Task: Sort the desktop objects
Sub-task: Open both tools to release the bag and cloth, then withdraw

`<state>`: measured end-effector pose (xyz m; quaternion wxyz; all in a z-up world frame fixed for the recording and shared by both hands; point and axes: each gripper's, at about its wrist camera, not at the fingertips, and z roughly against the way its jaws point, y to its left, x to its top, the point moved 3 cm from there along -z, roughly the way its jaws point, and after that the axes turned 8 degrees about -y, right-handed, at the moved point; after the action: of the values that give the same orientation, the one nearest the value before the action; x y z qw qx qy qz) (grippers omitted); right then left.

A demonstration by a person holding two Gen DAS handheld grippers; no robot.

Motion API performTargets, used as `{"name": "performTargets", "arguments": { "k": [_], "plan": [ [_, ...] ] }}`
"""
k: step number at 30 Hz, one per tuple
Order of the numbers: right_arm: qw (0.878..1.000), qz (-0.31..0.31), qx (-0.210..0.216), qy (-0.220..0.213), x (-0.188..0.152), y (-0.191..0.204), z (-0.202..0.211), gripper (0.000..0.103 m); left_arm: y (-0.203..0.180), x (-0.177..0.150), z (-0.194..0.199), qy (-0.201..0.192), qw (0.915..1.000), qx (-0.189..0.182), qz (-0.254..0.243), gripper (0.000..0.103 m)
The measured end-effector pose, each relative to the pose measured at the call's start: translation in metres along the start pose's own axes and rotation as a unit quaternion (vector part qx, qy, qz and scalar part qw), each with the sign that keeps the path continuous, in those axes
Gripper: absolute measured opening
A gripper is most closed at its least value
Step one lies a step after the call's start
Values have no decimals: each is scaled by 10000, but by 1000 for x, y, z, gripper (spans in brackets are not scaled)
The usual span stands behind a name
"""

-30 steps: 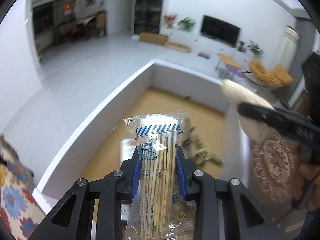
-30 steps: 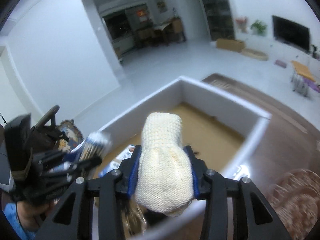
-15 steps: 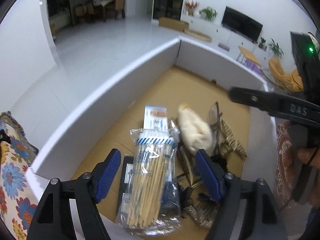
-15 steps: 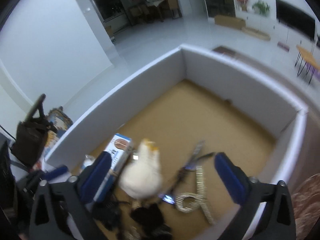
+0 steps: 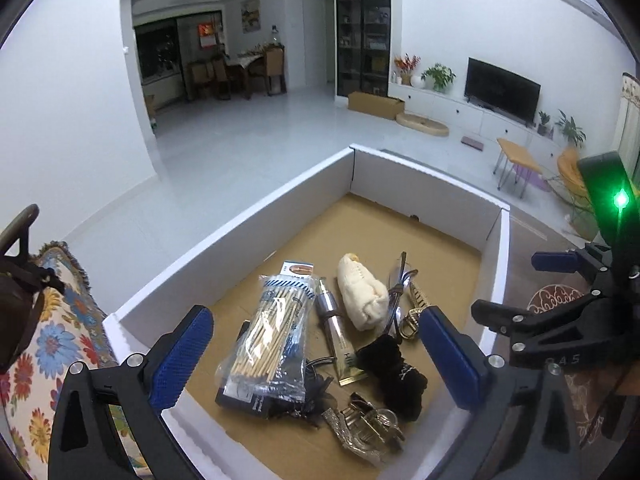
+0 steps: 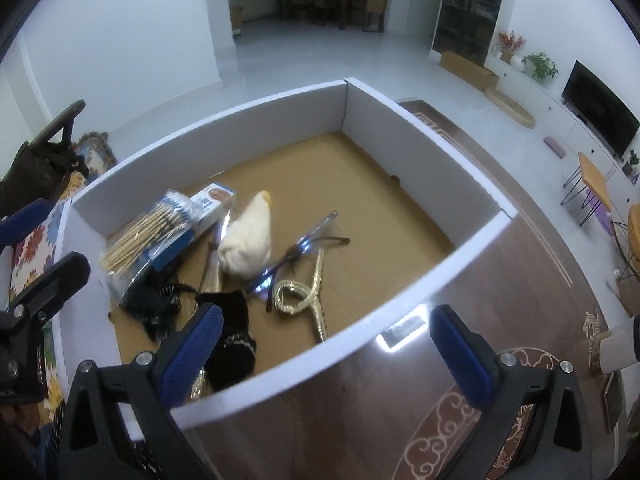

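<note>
A clear plastic packet of pale wooden sticks (image 5: 276,332) and a cream knitted pouch (image 5: 362,294) lie on the brown cardboard floor of a shallow white-walled cardboard box (image 5: 240,232), among other small items. The packet rests on a dark flat package; the pouch lies to its right, with a silver tube (image 5: 332,320) between them.

The left tongs (image 5: 316,356) are opening, their blue pads spread wide, one over each side of the pile – nothing is pressed between them. The right tongs (image 6: 326,354) stand wide and empty too, over the box's near white wall, with the brown patterned worktop (image 6: 400,420) below them.

The left wrist view alone shows the silver tube clearly, along with a glittery silver clip (image 5: 360,430) at the near edge and a black fuzzy scrunchie (image 5: 394,376). It also catches the right tongs' black frame at the far right, with a green light glowing.

The right wrist view shows more clearly a pair of clear-lensed spectacles (image 6: 298,252) beside the pouch (image 6: 248,244), a looped gold sparkly band (image 6: 300,296), and the blue-and-white carton (image 6: 210,204) behind the packet (image 6: 148,236). The left tongs' dark frame appears at its left edge.

The dark items under the packet are tangled and hard to identify – the print on the packaging cannot be read. A floral cloth (image 5: 52,332) beside the box is cut off by the frame.
</note>
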<state>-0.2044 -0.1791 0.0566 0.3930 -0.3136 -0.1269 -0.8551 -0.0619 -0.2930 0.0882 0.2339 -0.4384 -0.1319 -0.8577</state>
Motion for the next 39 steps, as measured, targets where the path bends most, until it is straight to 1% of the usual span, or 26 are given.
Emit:
{"name": "performTargets", "arguments": {
  "k": [3, 7, 10, 14, 19, 22, 26, 30, 34, 37, 39],
  "plan": [
    [10000, 35, 34, -55, 1, 1, 7, 103, 3, 1, 9, -12, 9998, 168, 113, 103],
    [9998, 66, 86, -151, 3, 6, 14, 103, 8, 4, 15, -108, 9994, 216, 261, 103],
    [9997, 124, 120, -145, 4, 12, 10, 103, 12, 6, 15, -89, 9992, 192, 344, 103],
    [9997, 182, 106, -128, 3, 16, 3, 103, 16, 4, 10, -42, 9985, 390, 390, 103],
    [9997, 125, 225, -47, 1, 18, -7, 103, 23, 1, 6, 47, 9973, 440, 586, 103],
    [9996, 152, 256, 2, 0, 21, -12, 103, 22, 2, 5, 63, 9971, 572, 507, 103],
    [9994, 190, 287, 17, -2, 25, -16, 103, 13, 7, 13, -85, 9971, 743, 167, 103],
    [9992, 188, 338, 21, -2, 28, -18, 103, 6, 9, 20, -141, 9954, 943, 35, 103],
    [9992, 210, 352, -1, 0, 29, -17, 103, 1, 12, 25, -138, 9954, 945, 18, 103],
    [9991, 228, 351, -8, 0, 28, -17, 103, 1, 14, 25, -91, 9964, 837, 94, 103],
    [9992, 212, 343, -9, 0, 27, -17, 103, 2, 13, 22, 17, 9973, 704, 192, 103]
  ]
}}
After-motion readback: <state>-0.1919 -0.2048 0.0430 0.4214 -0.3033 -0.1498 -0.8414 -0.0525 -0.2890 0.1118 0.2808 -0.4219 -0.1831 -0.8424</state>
